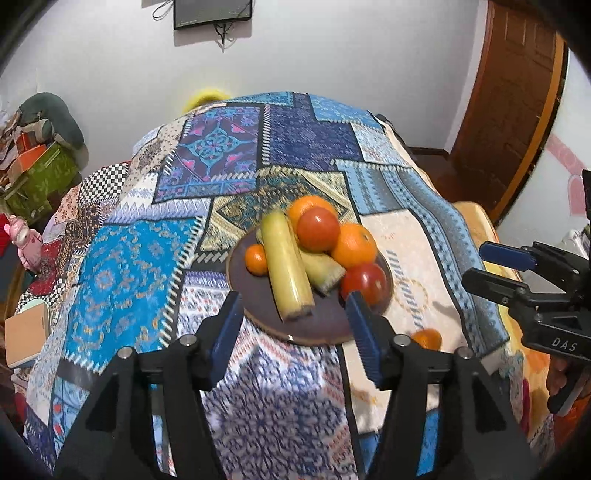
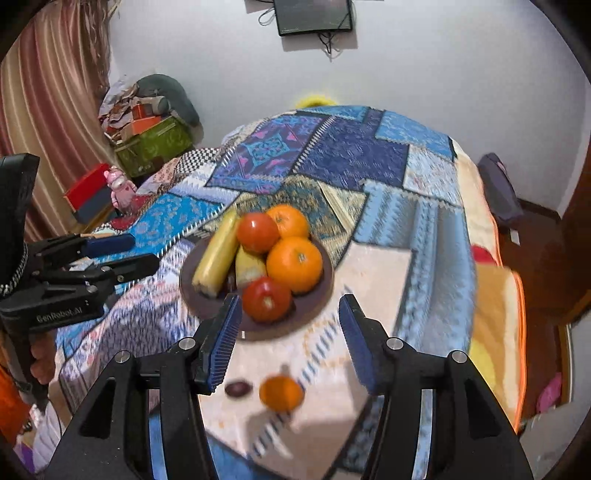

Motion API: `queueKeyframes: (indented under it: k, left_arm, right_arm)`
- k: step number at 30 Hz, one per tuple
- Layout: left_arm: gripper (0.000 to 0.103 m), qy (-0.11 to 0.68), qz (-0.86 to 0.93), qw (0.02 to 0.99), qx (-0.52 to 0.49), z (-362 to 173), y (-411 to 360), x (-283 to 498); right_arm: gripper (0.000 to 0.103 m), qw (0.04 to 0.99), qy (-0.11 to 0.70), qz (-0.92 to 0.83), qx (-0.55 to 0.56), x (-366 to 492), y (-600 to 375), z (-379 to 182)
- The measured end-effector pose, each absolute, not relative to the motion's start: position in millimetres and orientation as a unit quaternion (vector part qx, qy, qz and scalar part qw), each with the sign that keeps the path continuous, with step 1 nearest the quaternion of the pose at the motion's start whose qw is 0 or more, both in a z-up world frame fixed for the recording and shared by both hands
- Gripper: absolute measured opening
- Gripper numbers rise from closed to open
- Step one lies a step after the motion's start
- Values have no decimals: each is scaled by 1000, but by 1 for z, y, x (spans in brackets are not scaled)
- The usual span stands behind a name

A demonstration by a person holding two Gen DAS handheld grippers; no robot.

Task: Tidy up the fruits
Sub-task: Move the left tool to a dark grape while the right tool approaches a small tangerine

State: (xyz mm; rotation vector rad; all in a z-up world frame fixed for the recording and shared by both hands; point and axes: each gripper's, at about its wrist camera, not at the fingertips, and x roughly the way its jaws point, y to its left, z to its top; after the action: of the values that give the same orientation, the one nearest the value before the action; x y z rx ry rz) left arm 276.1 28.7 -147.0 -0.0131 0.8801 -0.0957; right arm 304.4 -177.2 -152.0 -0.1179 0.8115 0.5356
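Note:
A brown plate [image 1: 325, 326] [image 2: 317, 306] on the patchwork cloth holds two yellow-green bananas [image 1: 288, 269] [image 2: 218, 254], two red tomatoes [image 1: 317, 229] [image 2: 266, 299], two large oranges [image 1: 352, 245] [image 2: 294, 264] and a small orange [image 1: 256, 259]. A loose small orange [image 2: 281, 393] [image 1: 428, 339] and a dark purple fruit [image 2: 239, 388] lie on the cloth in front of the plate. My left gripper [image 1: 293, 314] is open and empty, just short of the plate. My right gripper [image 2: 290, 317] is open and empty above the loose orange.
The table is covered by a blue patchwork cloth [image 1: 147, 236] with edges falling away left and right. Boxes and a pink toy [image 2: 122, 186] stand at the left. A yellow-orange cushion [image 2: 495, 332] lies at the right. A screen [image 2: 314, 14] hangs on the wall.

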Motion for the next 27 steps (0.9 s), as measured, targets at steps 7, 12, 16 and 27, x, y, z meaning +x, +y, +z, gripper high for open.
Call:
queueKeyframes:
  k: [7,12,16,27]
  left_arm:
    - [60,454,-64,889,-12,-166,13,254]
    - [60,480,-74,874,-21,-189,4,249]
    - [60,501,-91,860,-27,-204,-3,252]
    - [53,525,-139,840,-8,-227,-31,261]
  right_arm:
    - [51,870,422,251,-39,283,-191,-179]
    - [51,855,449,256,-36,280,-184,-203]
    - [51,848,461,258,-37,282,-178,-218]
    - [36,835,483,264,-15,290,-178,-240]
